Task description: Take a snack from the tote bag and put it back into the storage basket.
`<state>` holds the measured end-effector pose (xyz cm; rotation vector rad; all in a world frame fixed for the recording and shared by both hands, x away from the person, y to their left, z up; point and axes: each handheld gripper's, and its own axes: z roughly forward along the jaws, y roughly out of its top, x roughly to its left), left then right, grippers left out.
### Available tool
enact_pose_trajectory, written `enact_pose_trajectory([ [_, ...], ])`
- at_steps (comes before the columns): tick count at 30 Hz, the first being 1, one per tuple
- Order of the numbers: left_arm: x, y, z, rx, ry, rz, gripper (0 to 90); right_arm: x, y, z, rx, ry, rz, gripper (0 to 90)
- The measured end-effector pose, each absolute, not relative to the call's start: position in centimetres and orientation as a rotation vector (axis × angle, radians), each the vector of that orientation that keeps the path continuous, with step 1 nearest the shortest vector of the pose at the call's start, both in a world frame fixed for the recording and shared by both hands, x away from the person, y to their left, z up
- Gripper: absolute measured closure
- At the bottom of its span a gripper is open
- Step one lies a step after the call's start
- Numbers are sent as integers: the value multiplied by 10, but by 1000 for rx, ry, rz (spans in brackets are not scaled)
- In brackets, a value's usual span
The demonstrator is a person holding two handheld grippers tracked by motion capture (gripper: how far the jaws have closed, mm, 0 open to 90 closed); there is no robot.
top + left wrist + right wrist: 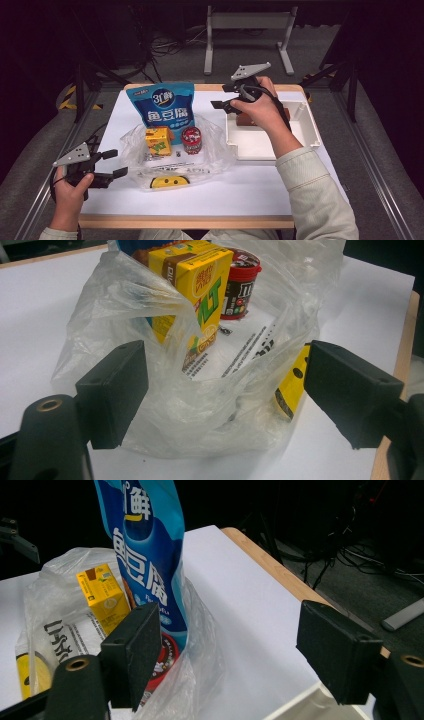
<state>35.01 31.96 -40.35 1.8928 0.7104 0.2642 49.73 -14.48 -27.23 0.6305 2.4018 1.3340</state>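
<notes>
**Both grippers open, snacks sitting in the bag**

I am looking down at the white table point(260, 185). My left gripper point(114, 163) is sitting at the near left side, just beside the clear plastic bag point(210, 150). Its jaws are standing wide apart and nothing is being pinched. In the left gripper view, the crinkly edge of the bag is lying between the two jaws, but the pads are not pressing on it.

Inside the bag, the yellow drink box point(192, 295) is standing up. The small red cup point(240, 285) is standing just beside it. The big blue snack pouch point(162, 107) is standing behind them, sticking up out of the bag.

My right gripper point(222, 97) is hanging in the air over the far left corner of the white tray point(312, 127). Its jaws are wide apart too, and they are holding nothing. In the right gripper view, I am seeing the blue pouch and the bag past the jaws, well apart from them.
</notes>
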Motion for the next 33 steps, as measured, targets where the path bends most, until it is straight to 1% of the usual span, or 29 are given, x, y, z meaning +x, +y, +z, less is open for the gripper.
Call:
enact_pose_trajectory([
  [5, 351, 320, -404, 1892, 713, 265, 179, 500, -136, -270, 605, 2414, 1344, 267],
  [11, 351, 320, -404, 1886, 724, 273, 142, 506, -119, -271, 557, 2427, 1373, 265],
  [16, 351, 321, -403, 1881, 726, 278, 131, 510, -110, -273, 537, 2424, 1407, 265],
  [33, 351, 322, -403, 1879, 727, 277, 130, 521, -69, -285, 451, 2455, 1431, 265],
])
